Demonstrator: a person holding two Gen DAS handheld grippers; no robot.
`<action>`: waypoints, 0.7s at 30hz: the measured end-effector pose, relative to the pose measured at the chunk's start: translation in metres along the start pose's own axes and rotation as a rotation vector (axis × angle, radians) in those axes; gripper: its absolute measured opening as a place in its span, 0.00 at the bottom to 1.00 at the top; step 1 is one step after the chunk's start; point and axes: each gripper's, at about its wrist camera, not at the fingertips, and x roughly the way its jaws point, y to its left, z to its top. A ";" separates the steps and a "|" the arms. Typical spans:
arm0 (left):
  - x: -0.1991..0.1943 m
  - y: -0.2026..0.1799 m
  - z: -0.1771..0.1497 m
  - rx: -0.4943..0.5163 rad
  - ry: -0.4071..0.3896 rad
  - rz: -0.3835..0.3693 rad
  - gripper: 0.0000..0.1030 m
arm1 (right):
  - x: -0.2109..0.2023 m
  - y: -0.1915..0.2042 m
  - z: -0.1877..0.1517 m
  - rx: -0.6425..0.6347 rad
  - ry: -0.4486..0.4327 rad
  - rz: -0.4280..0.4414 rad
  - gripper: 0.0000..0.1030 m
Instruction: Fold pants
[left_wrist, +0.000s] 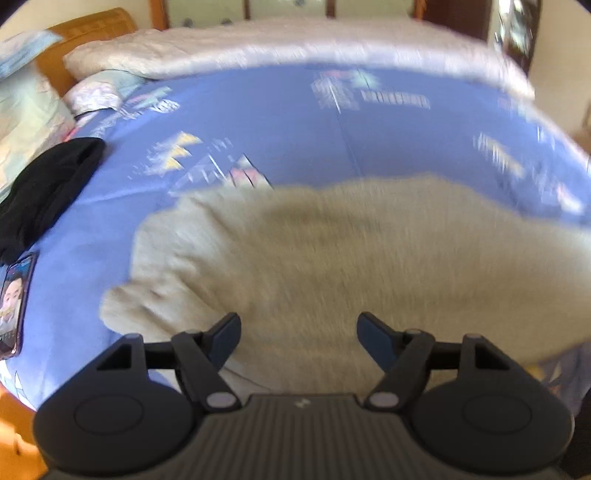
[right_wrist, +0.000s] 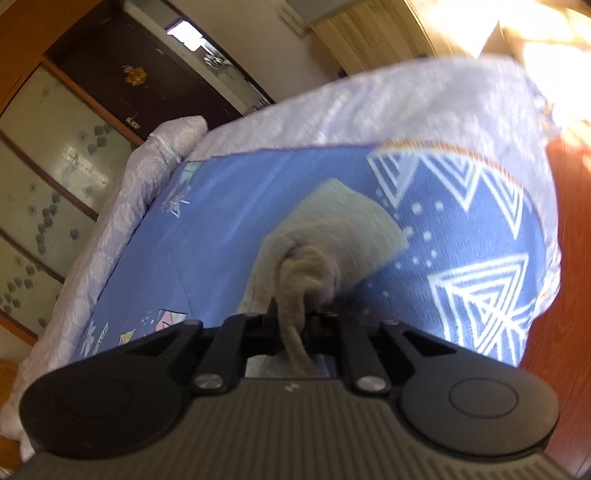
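The beige-grey pants (left_wrist: 332, 258) lie spread on the blue patterned bed sheet (left_wrist: 277, 129), blurred by motion. My left gripper (left_wrist: 298, 334) is open and empty, its jaws wide apart just above the near part of the pants. In the right wrist view my right gripper (right_wrist: 291, 321) is shut on a bunched fold of the pants (right_wrist: 332, 236), which hang from it down to the sheet (right_wrist: 229, 206).
A black garment (left_wrist: 48, 184) and a phone (left_wrist: 14, 299) lie at the sheet's left edge. Pillows (left_wrist: 29, 99) and a pale quilt (left_wrist: 258, 40) lie along the far side. The quilt (right_wrist: 388, 107) borders the sheet; wooden floor (right_wrist: 569, 280) is at the right.
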 end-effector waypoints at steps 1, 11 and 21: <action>-0.006 0.005 0.004 -0.027 -0.019 -0.013 0.73 | -0.010 0.011 0.000 -0.043 -0.024 0.017 0.12; 0.005 -0.004 0.019 -0.168 0.003 -0.233 0.74 | -0.051 0.161 -0.118 -0.718 0.078 0.383 0.15; 0.027 -0.034 0.002 -0.110 0.094 -0.320 0.75 | -0.065 0.193 -0.227 -1.208 0.329 0.638 0.73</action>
